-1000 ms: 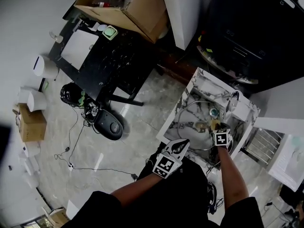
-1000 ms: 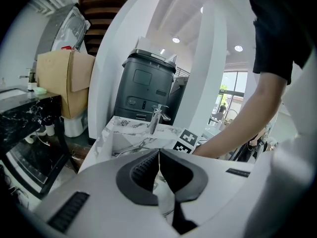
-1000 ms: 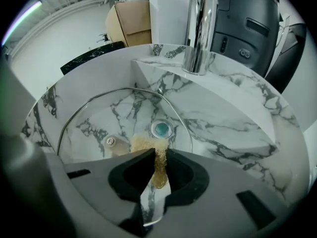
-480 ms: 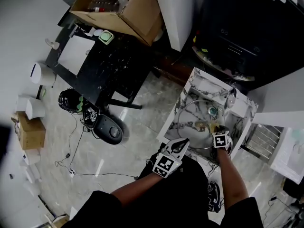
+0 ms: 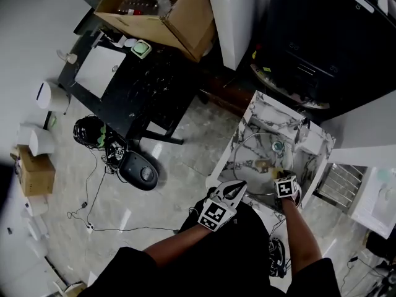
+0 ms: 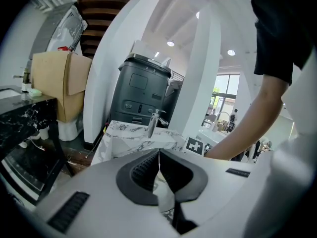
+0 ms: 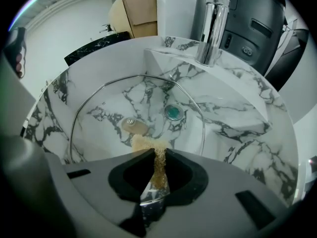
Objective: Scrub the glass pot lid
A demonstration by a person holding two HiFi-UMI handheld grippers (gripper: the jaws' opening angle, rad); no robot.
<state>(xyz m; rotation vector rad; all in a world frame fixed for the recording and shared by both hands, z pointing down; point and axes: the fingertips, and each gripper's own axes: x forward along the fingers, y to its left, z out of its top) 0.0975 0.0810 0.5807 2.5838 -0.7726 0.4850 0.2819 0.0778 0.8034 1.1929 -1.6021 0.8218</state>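
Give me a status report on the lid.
Left hand-held gripper shut, empty. Right hand-held gripper shut on tan scrub sponge, at round glass pot lid in white marble sink. Nothing in the way.

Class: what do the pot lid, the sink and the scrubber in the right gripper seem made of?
Pot lid: clear glass, veins show through; shiny metal rim.
Sink: glossy white, grey-veined marble or an imitation.
Scrubber: tan, grainy, probably sponge or fibre.

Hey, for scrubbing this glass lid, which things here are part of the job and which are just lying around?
In the job: glass pot lid lying in the sink; sponge pinched by the right hand-held gripper.

Just lying about: faucet; cardboard box; black table; left hand-held gripper, shut on nothing.
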